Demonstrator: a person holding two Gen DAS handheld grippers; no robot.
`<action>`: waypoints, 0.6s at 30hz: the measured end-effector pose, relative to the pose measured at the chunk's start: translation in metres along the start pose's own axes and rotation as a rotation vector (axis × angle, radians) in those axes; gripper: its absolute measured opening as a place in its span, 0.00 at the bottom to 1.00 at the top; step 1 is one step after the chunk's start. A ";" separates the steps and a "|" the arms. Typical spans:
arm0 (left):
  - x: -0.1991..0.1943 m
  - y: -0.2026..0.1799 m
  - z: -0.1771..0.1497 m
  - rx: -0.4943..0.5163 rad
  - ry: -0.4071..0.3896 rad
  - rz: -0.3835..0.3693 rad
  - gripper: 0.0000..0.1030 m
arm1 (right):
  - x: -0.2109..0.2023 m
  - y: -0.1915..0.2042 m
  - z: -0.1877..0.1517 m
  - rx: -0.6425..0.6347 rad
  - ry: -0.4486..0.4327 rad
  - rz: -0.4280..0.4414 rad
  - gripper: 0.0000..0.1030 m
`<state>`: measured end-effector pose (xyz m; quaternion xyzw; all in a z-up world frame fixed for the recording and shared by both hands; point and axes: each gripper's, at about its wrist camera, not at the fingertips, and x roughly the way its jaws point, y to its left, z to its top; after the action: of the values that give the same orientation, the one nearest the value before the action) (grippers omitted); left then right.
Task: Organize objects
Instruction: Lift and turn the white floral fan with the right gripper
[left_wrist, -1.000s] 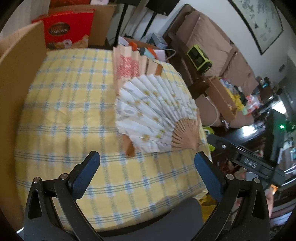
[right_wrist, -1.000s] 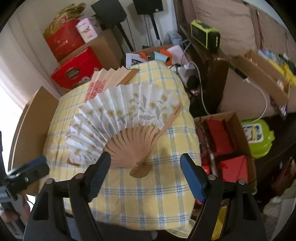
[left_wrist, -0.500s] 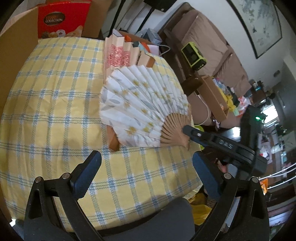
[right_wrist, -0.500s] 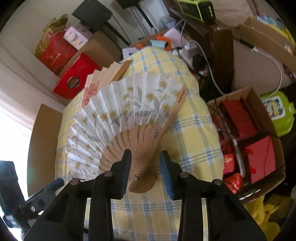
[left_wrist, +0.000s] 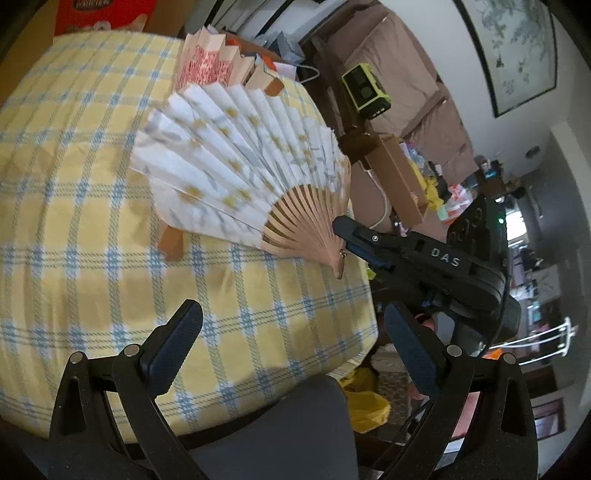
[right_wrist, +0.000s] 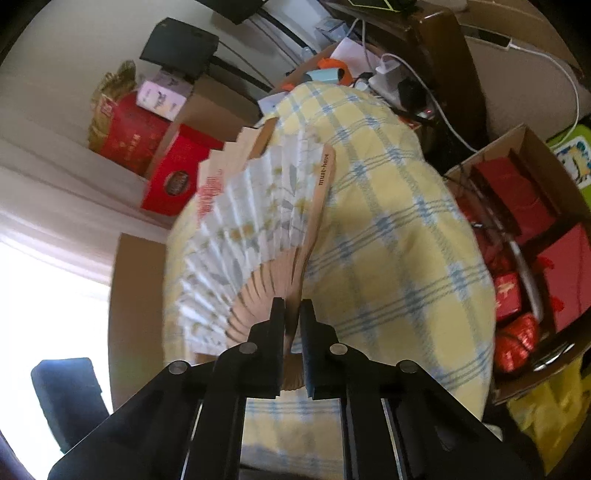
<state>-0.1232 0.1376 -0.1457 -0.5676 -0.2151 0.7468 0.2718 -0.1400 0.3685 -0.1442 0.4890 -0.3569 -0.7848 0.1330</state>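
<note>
Right tongs (right_wrist: 292, 308) now clamped on white fan (left_wrist: 240, 162); pink fan (left_wrist: 214, 64) behind.

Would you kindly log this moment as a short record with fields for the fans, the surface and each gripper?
white fan: spread open, lying on the tablecloth
white fan grip point: wooden ribs near the pivot
pink fan: partly open, lying beyond the white fan and partly under it
surface: yellow checked tablecloth
right gripper: fingers closed on the white fan
left gripper: fingers apart, holding nothing, above the tablecloth's near edge
</note>
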 end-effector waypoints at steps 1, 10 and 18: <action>0.000 0.001 0.000 -0.012 0.002 -0.015 0.95 | -0.002 0.002 0.000 0.003 -0.002 0.010 0.08; -0.009 0.023 0.014 -0.143 -0.038 -0.214 0.96 | -0.017 0.035 -0.008 -0.012 0.002 0.133 0.07; -0.016 0.046 0.022 -0.228 -0.069 -0.316 0.95 | -0.012 0.061 -0.019 -0.029 0.038 0.203 0.07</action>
<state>-0.1487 0.0919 -0.1571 -0.5281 -0.3939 0.6846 0.3119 -0.1270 0.3234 -0.0988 0.4631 -0.3909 -0.7628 0.2257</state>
